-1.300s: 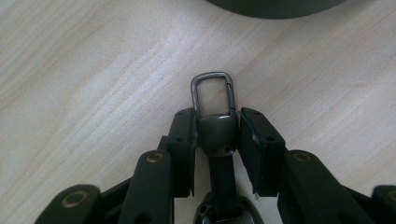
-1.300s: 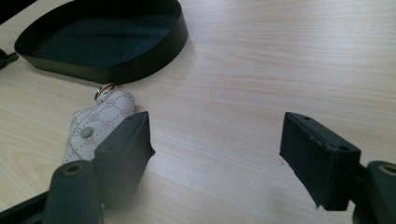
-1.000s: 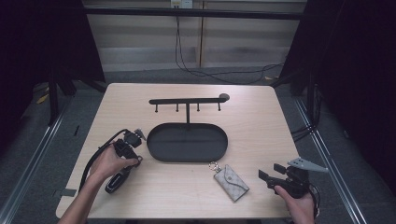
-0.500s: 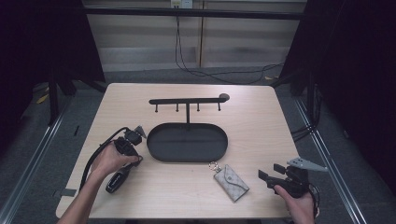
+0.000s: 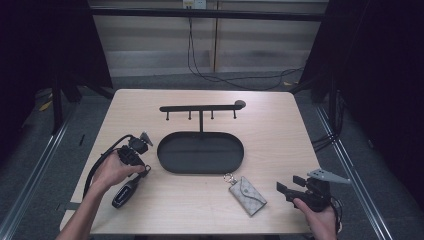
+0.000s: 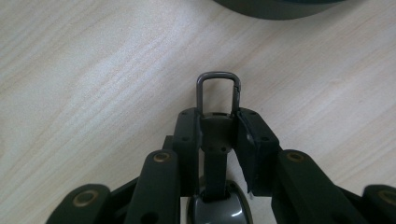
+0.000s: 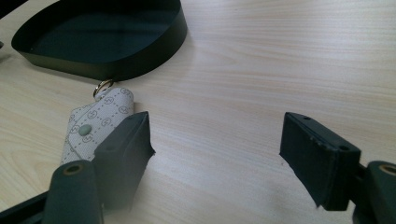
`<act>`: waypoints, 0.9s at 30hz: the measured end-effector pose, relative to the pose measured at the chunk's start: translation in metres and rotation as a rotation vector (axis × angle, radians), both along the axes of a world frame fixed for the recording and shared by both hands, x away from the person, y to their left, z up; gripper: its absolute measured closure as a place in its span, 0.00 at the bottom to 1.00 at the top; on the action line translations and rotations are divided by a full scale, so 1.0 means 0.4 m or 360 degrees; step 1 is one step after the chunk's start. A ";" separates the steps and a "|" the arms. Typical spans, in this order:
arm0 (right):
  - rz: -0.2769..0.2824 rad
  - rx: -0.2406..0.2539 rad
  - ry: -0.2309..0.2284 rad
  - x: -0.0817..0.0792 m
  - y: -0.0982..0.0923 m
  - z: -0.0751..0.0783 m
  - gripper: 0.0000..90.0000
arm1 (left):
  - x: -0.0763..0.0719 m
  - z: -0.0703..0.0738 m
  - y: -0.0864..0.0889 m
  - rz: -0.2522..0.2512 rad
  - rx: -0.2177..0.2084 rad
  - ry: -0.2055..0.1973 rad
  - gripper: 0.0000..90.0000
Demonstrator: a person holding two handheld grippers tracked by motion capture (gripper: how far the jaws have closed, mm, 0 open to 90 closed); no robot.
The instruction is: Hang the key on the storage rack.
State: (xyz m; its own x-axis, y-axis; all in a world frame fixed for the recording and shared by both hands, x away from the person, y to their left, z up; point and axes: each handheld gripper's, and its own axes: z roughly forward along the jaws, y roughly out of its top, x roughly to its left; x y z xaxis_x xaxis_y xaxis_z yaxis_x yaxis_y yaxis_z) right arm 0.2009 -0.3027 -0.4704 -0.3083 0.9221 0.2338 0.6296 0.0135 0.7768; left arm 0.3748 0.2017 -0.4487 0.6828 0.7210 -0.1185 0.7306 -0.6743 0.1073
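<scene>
My left gripper is shut on the short strap of a black key fob, which lies on the wooden table at the left. The strap's metal loop sticks out past the jaw tips. In the high view this gripper sits under the person's left hand, just left of the black oval tray. My right gripper stands open near the table's front right corner, with nothing between its jaws. A grey patterned key pouch with a ring lies to its left. In the right gripper view the pouch lies beside my open gripper, just past its left jaw.
A black rack with several hooks rises behind the tray. The tray's wall stands just beyond the pouch, and its edge is ahead of the left gripper. Dark frames and cables surround the table.
</scene>
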 end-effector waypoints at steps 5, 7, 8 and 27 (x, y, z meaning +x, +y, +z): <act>-0.0004 -0.0001 -0.0004 0.000 -0.002 0.000 0.28 | 0.000 0.021 0.004 0.0037 -0.0018 0.0000 0.79; -0.0004 -0.0001 -0.0004 -0.001 -0.002 0.000 0.28 | -0.002 0.033 0.007 0.0039 -0.0021 -0.0003 0.78; -0.0005 -0.0002 -0.0003 -0.001 -0.002 -0.001 0.28 | -0.004 0.037 0.009 0.0030 -0.0035 -0.0017 0.78; -0.0012 -0.0006 0.0010 0.001 -0.001 -0.003 0.28 | -0.013 0.134 0.024 -0.0018 -0.0062 -0.0120 0.78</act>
State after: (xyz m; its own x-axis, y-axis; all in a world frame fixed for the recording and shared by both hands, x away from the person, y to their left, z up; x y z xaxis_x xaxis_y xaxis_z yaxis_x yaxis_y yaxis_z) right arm 0.2014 -0.3032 -0.4716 -0.2996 0.9254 0.2323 0.6347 0.0115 0.7727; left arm 0.3694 0.2113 -0.3950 0.6988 0.7090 -0.0946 0.7119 -0.6766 0.1881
